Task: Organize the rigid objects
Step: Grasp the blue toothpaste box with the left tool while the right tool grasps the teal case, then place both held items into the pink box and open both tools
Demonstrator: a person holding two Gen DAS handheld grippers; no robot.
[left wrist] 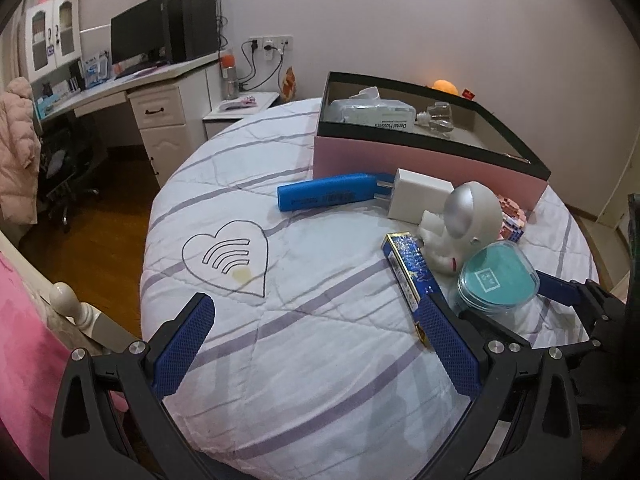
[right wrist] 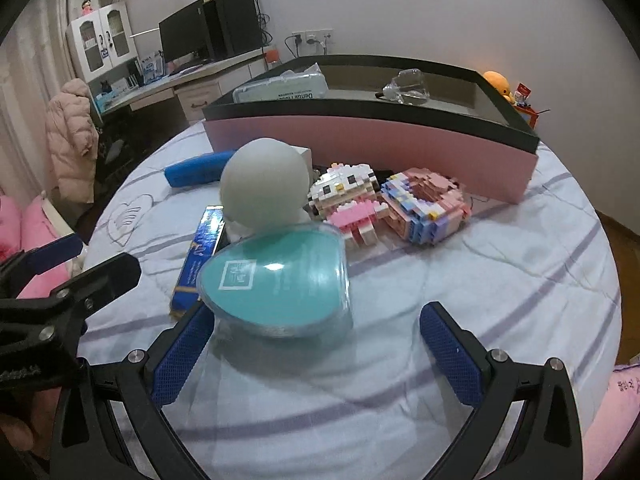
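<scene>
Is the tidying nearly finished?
Not yet. Done: a white dental flosser pack and clear glass bottle lie in the pink box. In hand: nothing; both claws open, the right claw nearing the teal heart-shaped case. Left: blue tube, white charger, brick toys.

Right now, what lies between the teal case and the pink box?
Two toy-brick figures stand on the bedspread between the teal case and the pink box, clearest in the right wrist view.
</scene>
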